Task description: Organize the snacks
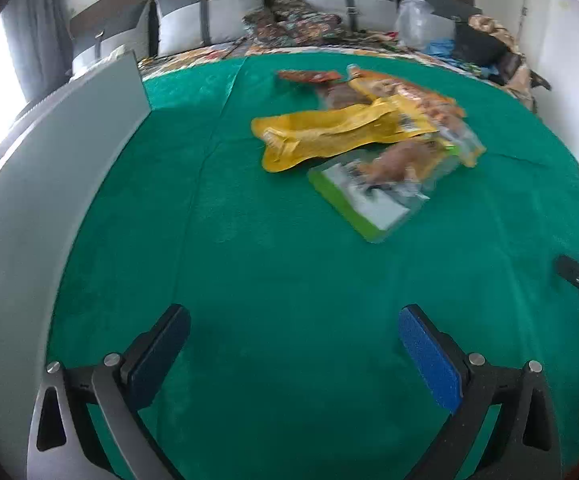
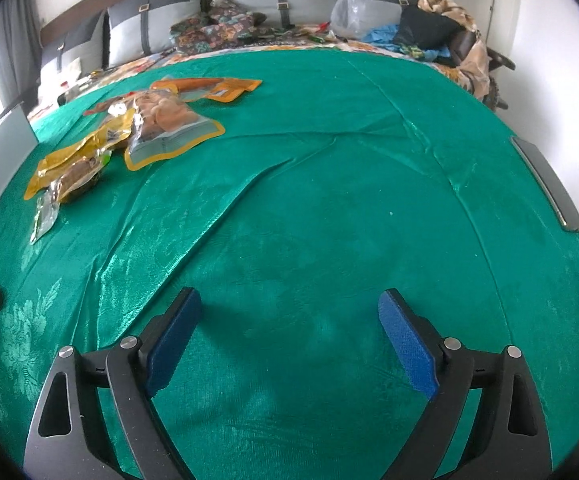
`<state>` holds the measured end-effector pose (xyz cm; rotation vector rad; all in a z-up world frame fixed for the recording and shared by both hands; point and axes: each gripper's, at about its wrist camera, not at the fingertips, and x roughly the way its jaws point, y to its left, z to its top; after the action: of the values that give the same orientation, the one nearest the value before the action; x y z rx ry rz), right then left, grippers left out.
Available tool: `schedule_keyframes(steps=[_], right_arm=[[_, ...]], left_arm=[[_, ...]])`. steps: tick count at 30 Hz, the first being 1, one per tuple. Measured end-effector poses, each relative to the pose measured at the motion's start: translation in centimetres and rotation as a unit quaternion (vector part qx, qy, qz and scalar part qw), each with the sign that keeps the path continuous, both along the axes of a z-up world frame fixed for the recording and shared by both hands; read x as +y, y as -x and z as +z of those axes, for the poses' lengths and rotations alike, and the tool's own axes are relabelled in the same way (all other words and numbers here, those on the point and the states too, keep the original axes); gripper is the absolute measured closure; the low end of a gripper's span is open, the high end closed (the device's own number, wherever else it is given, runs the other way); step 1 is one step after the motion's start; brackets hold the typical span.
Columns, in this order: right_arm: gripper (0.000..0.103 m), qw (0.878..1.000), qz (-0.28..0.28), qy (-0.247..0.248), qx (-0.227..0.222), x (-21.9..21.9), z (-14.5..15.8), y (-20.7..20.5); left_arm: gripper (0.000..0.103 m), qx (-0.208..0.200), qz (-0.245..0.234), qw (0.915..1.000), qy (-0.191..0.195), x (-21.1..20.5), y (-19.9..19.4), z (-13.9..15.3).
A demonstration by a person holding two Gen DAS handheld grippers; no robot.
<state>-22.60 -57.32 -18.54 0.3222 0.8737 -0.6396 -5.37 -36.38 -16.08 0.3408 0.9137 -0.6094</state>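
Left gripper point(image 1: 293, 320): jaws spread wide, nothing between the blue pads, only green cloth point(image 1: 273, 264) under them. Released.

Right gripper point(image 2: 289, 304): jaws likewise wide apart, empty, over bare cloth. Released. In the left wrist view its tip shows at the far right edge; in the right wrist view a dark part at the left edge is likely the left gripper, too little of it to be sure.

Cloth: shiny green with a woven flower pattern, creased in long folds.

Snack packets: one loose heap point(image 1: 365, 136), well ahead of both grippers, touching neither. From the left gripper it lies ahead and a little right; from the right gripper, far off to the left point(image 2: 121, 136).

Nearest of the heap in the left view: a clear packet with a green border and white label point(image 1: 363, 200), brown pieces inside. Overlapping it, a yellow packet point(image 1: 321, 132), crumpled. Beyond, an orange-trimmed packet of pale lumps point(image 2: 169, 128). Farthest, a flat orange packet point(image 2: 209, 86) with a long brown stick printed or showing.

Labels: print is there, but blurred and too small; no brand or word legible.

Grey panel point(image 1: 49, 184) stands along the left edge of the cloth. Beyond the cloth: grey cushions point(image 2: 273, 0), patterned fabric, a clear plastic bag point(image 2: 349, 10).
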Motion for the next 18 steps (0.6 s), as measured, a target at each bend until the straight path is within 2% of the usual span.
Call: schedule_keyframes(steps=[1, 18], right_arm=[[0.010, 1.000, 0.000, 0.000, 0.000, 0.02, 0.01, -0.01], [0.010, 1.000, 0.000, 0.000, 0.000, -0.01, 0.04, 0.05]], left_arm=[[0.000, 0.001, 0.003, 0.9999, 0.014, 0.24, -0.15, -0.19], [0.000, 0.004, 0.009, 0.9999, 0.013, 0.43, -0.54, -0.68]])
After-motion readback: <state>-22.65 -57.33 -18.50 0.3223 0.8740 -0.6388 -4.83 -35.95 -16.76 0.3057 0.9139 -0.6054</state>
